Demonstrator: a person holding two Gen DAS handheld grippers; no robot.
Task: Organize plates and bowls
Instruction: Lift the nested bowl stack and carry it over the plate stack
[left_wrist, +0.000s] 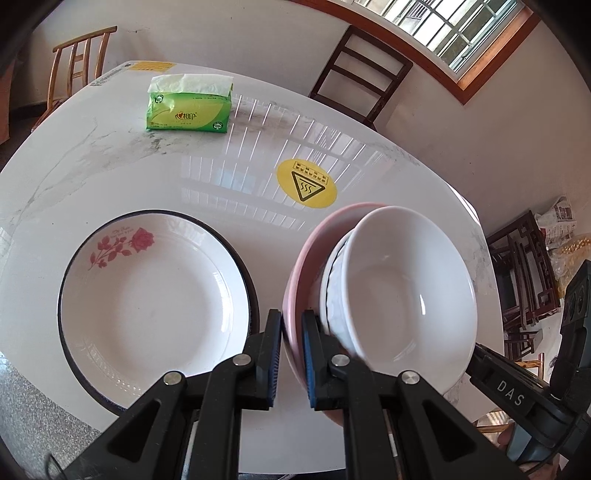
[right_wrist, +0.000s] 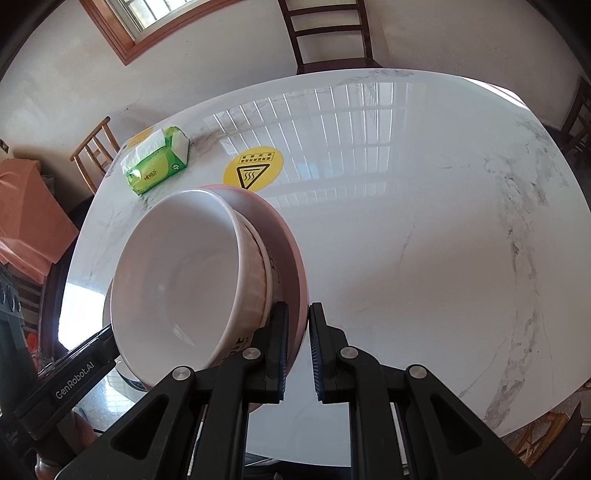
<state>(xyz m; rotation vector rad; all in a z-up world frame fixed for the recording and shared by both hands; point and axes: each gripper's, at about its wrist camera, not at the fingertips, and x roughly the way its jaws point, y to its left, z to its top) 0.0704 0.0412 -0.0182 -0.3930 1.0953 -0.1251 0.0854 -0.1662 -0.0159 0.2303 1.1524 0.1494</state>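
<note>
Left wrist view: the left gripper (left_wrist: 291, 354) pinches the near rim of a pink plate (left_wrist: 295, 291) between its blue-padded jaws, which stand narrow on the rim. On that plate sits a stack of two bowls, a plain white bowl (left_wrist: 402, 295) nested in a white bowl with a ribbed, dark-lined wall (left_wrist: 332, 295); the stack lies just right of the fingers and leans away from them. Left of this gripper, a white plate with a red rose print and a dark rim (left_wrist: 155, 295) lies flat on the white marble table (left_wrist: 110, 177). Beyond the fingers lie a round yellow hot-surface sticker (left_wrist: 306, 184) and, farther off to the left, a green tissue pack (left_wrist: 190, 105). Right wrist view: the right gripper (right_wrist: 297, 350) clamps the opposite rim of the same pink plate, jaws likewise narrow, with the bowl stack just left of its fingers. Wooden chairs (left_wrist: 364, 70) stand past the table's far edge.
</note>
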